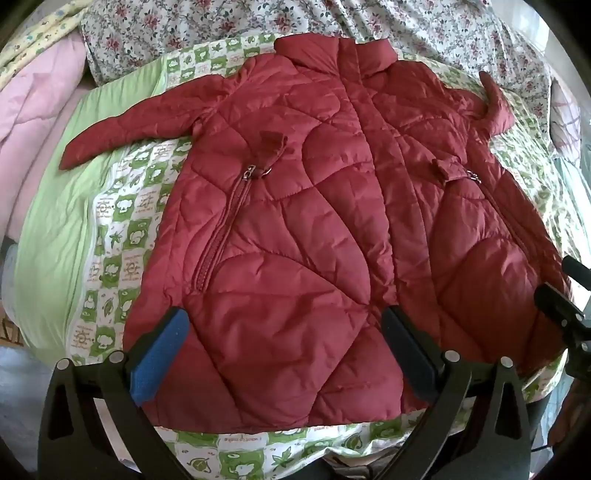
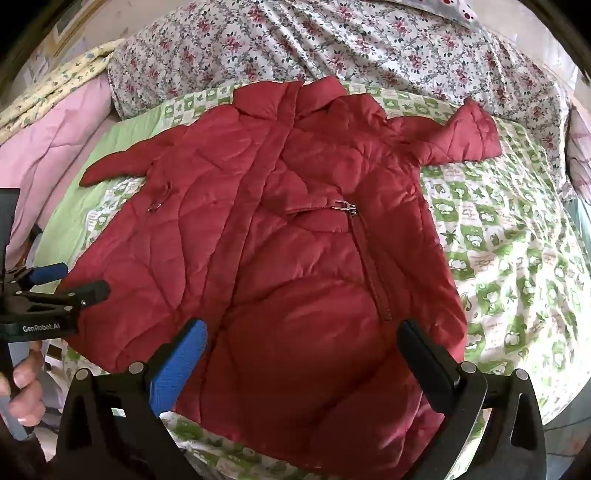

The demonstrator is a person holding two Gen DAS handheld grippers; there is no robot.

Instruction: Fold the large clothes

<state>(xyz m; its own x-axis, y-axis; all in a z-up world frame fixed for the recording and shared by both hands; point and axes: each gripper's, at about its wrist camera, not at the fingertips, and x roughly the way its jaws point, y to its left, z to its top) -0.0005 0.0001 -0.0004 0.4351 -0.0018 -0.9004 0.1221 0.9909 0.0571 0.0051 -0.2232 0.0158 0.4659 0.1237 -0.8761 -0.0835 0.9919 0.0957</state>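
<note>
A red quilted jacket (image 1: pixel 295 206) lies flat, front up, on a green-and-white patterned sheet (image 1: pixel 122 221). Its collar points away from me and both sleeves are spread out. It also shows in the right wrist view (image 2: pixel 280 240). My left gripper (image 1: pixel 286 328) is open and empty, held above the hem's left half. My right gripper (image 2: pixel 303 343) is open and empty above the hem's right half. The left sleeve (image 1: pixel 122 129) reaches left; the right sleeve (image 2: pixel 458 136) bends upward at the right. The left gripper (image 2: pixel 77 280) appears at the left edge of the right wrist view.
A floral bedspread (image 1: pixel 369 22) lies beyond the collar. A pink quilt (image 1: pixel 33 99) is bunched at the left. The bed's near edge runs just below the hem. My right gripper's body (image 1: pixel 565 314) shows at the right edge of the left wrist view.
</note>
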